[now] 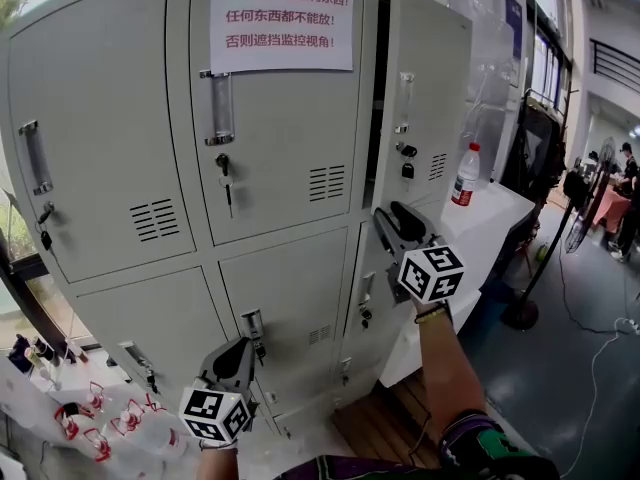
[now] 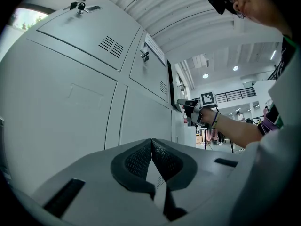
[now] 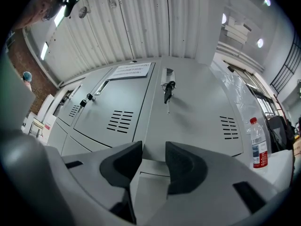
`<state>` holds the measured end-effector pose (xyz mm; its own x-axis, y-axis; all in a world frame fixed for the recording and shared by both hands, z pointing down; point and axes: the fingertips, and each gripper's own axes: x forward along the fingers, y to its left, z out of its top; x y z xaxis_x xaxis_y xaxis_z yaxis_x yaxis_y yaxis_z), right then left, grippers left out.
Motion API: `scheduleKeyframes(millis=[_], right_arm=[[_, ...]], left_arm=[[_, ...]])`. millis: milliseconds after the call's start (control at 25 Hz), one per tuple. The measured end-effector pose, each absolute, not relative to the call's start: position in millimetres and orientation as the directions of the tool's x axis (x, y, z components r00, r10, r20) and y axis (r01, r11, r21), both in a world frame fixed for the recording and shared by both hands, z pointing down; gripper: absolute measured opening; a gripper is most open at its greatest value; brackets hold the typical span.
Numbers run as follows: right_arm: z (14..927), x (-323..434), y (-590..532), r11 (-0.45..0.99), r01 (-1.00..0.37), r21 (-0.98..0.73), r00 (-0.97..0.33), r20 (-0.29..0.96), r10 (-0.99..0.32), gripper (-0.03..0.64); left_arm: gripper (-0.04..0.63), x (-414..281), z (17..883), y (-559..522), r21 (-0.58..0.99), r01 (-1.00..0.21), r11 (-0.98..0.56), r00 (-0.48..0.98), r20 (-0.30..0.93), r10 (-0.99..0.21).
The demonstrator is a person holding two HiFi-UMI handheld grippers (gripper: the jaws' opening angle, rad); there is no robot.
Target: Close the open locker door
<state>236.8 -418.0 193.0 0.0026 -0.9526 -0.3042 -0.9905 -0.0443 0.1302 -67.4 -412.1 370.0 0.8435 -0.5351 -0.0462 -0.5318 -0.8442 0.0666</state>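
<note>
Right tool [image 3: 154, 154] empty, locker door [image 1: 425, 108] ajar

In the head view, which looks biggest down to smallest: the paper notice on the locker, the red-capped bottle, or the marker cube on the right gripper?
1. Paper notice
2. Right marker cube, though it is nearest the camera, which enlarges it
3. Bottle

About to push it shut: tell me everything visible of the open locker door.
The open locker door is pale grey metal by its look, top row, right end. It stands ajar, a dark gap along its left edge. It carries an upright handle, a dark lock with something hanging, and a slotted vent. The right gripper, jaws apart and empty, is near its lower left corner; contact can't be told.
</note>
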Motion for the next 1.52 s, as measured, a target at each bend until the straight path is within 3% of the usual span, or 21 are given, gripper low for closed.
scheduleKeyframes(millis=[560, 760, 1520], right_arm=[[193.1, 236.0, -437.8, -0.023, -0.992, 0.126, -0.014, -0.286, -0.958, 0.129], [190.1, 236.1, -444.9, -0.011, -0.995, 0.102, -0.02, -0.293, -0.956, 0.051], [192.0, 241.2, -455.8, -0.055, -0.994, 0.099, 0.026, -0.27, -0.962, 0.043]], left_arm=[[0.021, -77.3, 373.4, -417.5, 0.076, -0.541, -0.838, 0.838, -0.041, -0.544], [0.021, -80.0, 374.4, -422.2, 0.08, -0.548, -0.832, 0.832, -0.042, -0.552], [0.021, -108.0, 384.5, -432.1, 0.114, -0.587, -0.801, 0.805, -0.023, -0.593]])
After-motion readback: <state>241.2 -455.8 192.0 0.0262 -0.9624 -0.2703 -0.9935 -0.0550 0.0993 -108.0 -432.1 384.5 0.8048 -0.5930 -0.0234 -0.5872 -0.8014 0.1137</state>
